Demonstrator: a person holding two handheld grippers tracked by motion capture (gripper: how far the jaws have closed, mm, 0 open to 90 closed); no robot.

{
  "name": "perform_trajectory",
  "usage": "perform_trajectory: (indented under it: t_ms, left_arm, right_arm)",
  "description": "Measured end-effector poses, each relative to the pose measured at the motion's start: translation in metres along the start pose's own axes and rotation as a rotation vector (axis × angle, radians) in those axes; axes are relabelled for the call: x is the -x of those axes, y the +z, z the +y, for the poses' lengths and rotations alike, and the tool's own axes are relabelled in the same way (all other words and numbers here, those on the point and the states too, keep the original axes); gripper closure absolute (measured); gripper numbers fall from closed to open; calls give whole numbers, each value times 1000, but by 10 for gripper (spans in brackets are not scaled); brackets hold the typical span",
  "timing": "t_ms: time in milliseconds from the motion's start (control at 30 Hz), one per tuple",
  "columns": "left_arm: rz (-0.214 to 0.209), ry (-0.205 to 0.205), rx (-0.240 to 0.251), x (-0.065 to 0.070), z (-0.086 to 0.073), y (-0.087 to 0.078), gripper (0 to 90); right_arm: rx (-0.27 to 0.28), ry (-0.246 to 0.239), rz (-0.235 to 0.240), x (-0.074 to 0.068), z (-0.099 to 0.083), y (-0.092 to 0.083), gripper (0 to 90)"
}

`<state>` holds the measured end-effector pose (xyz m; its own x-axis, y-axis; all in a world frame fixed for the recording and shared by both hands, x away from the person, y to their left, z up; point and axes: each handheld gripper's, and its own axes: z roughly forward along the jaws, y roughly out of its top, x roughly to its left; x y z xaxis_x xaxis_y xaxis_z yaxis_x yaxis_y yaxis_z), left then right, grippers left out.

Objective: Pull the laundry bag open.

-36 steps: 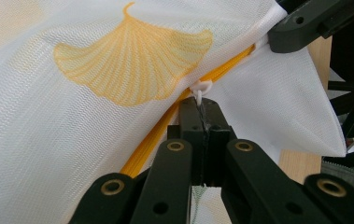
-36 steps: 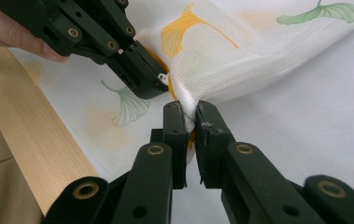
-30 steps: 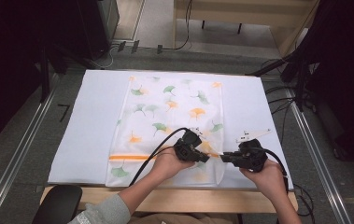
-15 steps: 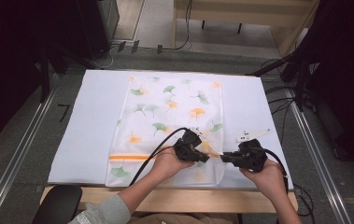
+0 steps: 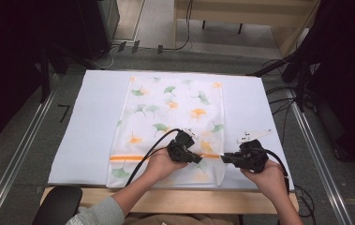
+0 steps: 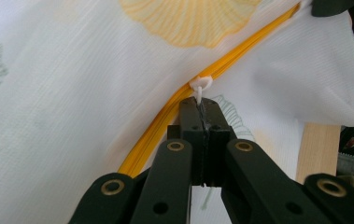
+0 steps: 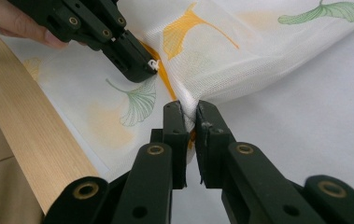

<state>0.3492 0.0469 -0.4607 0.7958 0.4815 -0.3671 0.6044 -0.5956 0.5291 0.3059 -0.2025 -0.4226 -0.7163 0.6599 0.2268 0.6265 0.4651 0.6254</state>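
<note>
Hiding between left tool [image 6: 201, 122] tips, zipper pull [image 6: 200, 88], barely visible.

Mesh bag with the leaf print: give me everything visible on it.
The mesh bag is white, translucent fabric printed with green and orange ginkgo leaves, lying flat on the white table cover. An orange zipper crosses its near end. The left gripper pinches the white zipper pull; the right gripper clamps bunched fabric at the bag's edge.
</note>
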Motion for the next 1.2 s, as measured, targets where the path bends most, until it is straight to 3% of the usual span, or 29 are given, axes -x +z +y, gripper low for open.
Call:
perform_trajectory:
  t_ms: [767, 1200]
  left_arm:
    - [5, -23, -1, -4, -2, -2, 900]
    - [17, -28, -33, -10, -8, -11, 900]
  right_arm:
    - [-1, 5, 2, 0, 0, 0, 853]
    - [-1, 12, -1, 3, -1, -1, 852]
